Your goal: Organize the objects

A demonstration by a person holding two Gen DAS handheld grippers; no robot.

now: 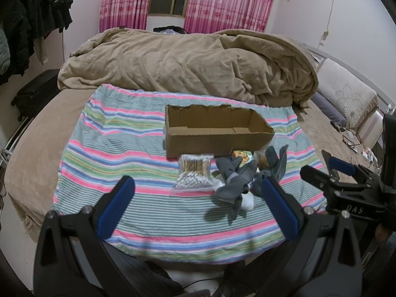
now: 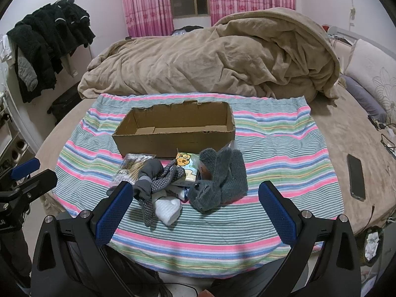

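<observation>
Both grippers, left (image 1: 198,205) and right (image 2: 195,208), spread wide, empty, low in frame. Cardboard box (image 2: 173,128) sat frame centre; pile just below: cotton swabs (image 1: 194,173), grey gloves (image 2: 220,175). Risk: tangled gloves likely dragging neighbours.

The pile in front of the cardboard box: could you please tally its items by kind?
Cotton swab bags: 1
Tissue packs: 1
Grey dotted gloves: 1
White socks: 1
Grey knitted cloths: 1
Total: 5 visible; anything buried underneath cannot be told.
</observation>
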